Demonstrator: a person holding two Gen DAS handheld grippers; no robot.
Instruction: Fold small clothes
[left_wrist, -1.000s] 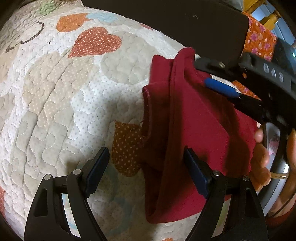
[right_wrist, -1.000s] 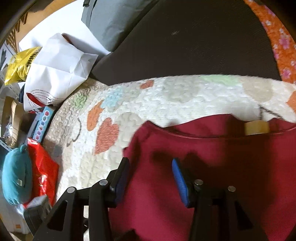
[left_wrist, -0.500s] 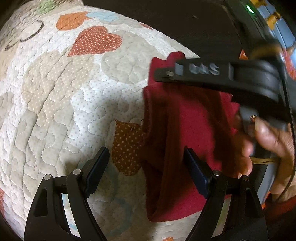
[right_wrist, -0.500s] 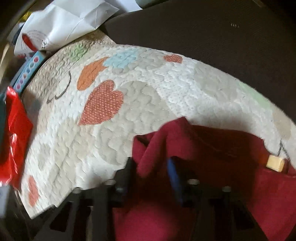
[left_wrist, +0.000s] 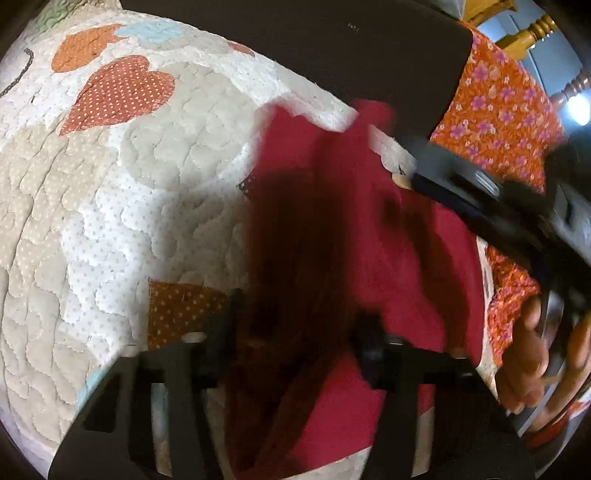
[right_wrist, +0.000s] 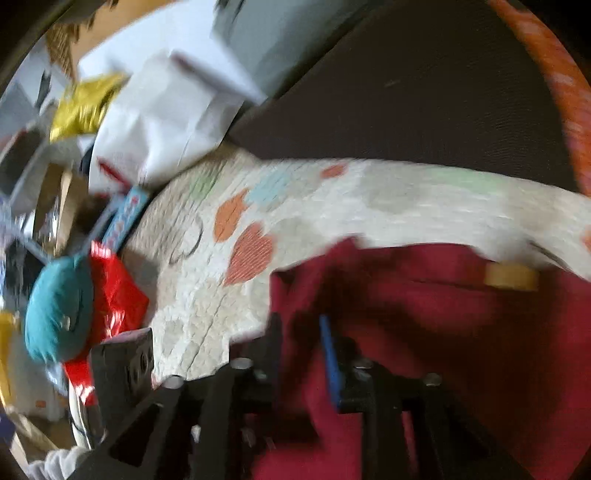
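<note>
A small dark red garment (left_wrist: 369, 258) lies on a quilted heart-patterned cover (left_wrist: 129, 184); it also shows in the right wrist view (right_wrist: 461, 332). My left gripper (left_wrist: 295, 332) straddles its near left fold, jaws narrowed around the cloth, motion-blurred. My right gripper (right_wrist: 301, 339) has its jaws close together around the garment's left edge. It shows in the left wrist view (left_wrist: 480, 192) over the garment's far right side. A tan label (right_wrist: 511, 277) sits at the garment's far edge.
A dark cushion (right_wrist: 424, 92) lies behind the quilt, orange floral fabric (left_wrist: 498, 110) at the right. White paper (right_wrist: 166, 122), a yellow bag (right_wrist: 85, 107), a teal cushion (right_wrist: 55, 314) and red foil (right_wrist: 114, 295) crowd the left.
The left gripper has moved right onto the garment and its jaws have narrowed. The right gripper has pulled back toward the right, and the red cloth is bunched and shifted.
</note>
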